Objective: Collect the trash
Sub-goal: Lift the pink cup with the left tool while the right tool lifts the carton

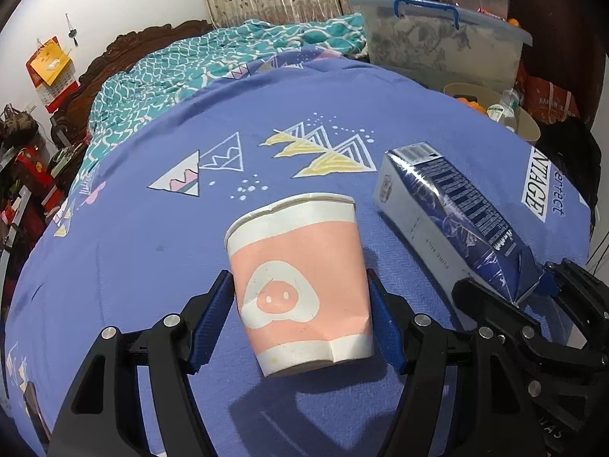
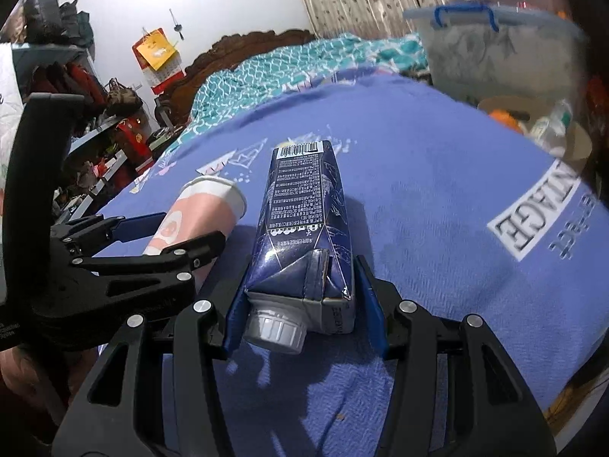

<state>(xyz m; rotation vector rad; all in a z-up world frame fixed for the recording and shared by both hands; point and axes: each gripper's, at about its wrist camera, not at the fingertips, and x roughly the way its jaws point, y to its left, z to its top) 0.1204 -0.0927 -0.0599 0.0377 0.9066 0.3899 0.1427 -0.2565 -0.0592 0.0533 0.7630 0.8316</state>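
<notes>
A pink paper cup (image 1: pixel 300 289) with a white pig-nose mark and a dented base hangs a little above the purple bedsheet (image 1: pixel 152 266). My left gripper (image 1: pixel 298 278) is shut on it, a blue pad against each side. Its rim points away from me. A dark blue drink carton (image 2: pixel 304 221) with a white screw cap (image 2: pixel 274 327) lies along my right gripper (image 2: pixel 302 270), which is shut on its cap end. Both cast shadows on the sheet below. The right gripper (image 1: pixel 533 289) and carton (image 1: pixel 456 205) are to the right of the cup. In the right wrist view the left gripper (image 2: pixel 190 228) and cup (image 2: pixel 198 213) are at the left.
A round beige bin (image 1: pixel 533 129) holding a plastic bottle and orange items stands past the bed's far right edge. Behind it is a clear storage box (image 1: pixel 437 38) with blue handles. A teal quilt (image 1: pixel 190 64) lies by the carved headboard. Cluttered shelves (image 2: pixel 106 144) line the left wall.
</notes>
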